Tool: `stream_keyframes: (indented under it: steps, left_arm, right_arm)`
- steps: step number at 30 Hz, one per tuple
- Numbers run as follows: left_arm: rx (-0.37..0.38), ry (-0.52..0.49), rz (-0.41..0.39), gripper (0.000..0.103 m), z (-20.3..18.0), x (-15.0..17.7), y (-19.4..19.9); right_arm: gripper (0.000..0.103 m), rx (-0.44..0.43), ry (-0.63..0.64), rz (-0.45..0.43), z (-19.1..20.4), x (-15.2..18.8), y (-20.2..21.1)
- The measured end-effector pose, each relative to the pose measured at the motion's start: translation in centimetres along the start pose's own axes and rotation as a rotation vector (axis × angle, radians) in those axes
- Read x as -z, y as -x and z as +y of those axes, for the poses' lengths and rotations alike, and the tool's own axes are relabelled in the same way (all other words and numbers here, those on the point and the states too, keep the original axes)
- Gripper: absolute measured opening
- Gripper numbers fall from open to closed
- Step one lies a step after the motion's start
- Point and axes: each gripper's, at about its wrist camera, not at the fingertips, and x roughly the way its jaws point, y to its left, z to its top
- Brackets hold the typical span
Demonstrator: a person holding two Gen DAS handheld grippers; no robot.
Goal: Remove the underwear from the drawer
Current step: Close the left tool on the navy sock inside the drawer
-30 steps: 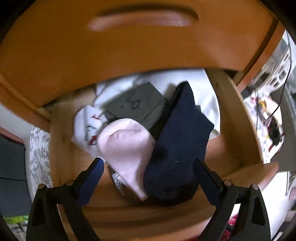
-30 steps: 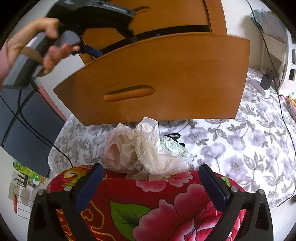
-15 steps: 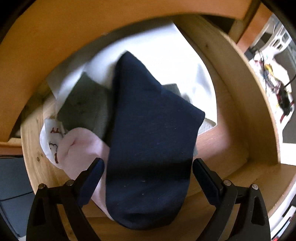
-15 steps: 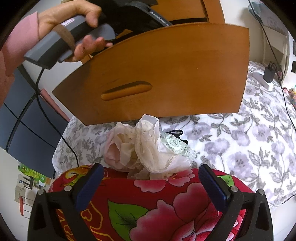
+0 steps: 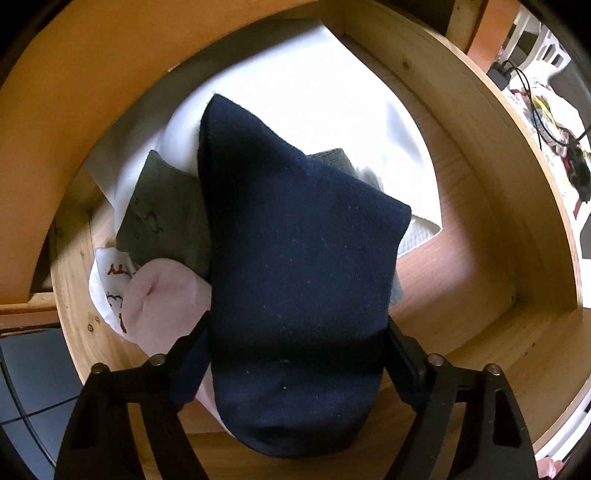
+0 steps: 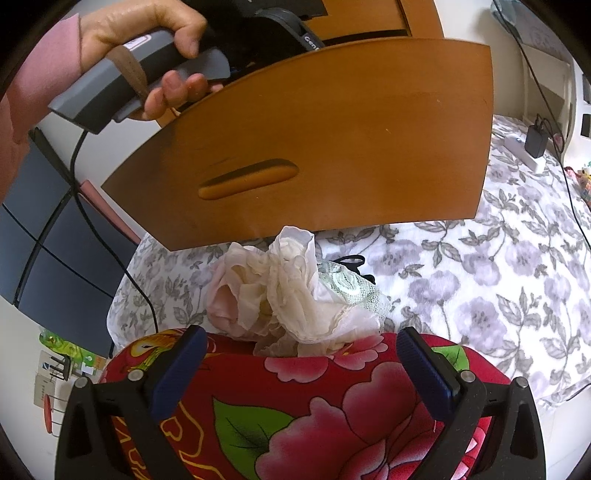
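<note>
Inside the open wooden drawer a dark navy garment lies on top of grey, pink and white clothes. My left gripper is open, with the near end of the navy garment between its fingers. In the right wrist view a hand holds that left gripper over the drawer front. A pile of cream lace underwear rests on the bed. My right gripper hangs open and empty just short of the pile.
A red floral cushion lies under my right gripper. The purple-flowered bedspread stretches to the right, with a charger and cables at the far right. A white printed cloth sits in the drawer's left corner.
My left gripper has dropped deep into the drawer, so the navy garment now fills the space between its open fingers. My right gripper has barely moved.
</note>
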Motion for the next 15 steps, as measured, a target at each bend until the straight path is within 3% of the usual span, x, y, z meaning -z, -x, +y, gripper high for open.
stream_keyframes:
  steps: [15]
  left_arm:
    - [0.052, 0.04, -0.097, 0.052, 1.0, 2.0, 2.5]
  right_arm:
    - [0.103, 0.002, -0.003, 0.003, 0.0, 0.1, 0.0]
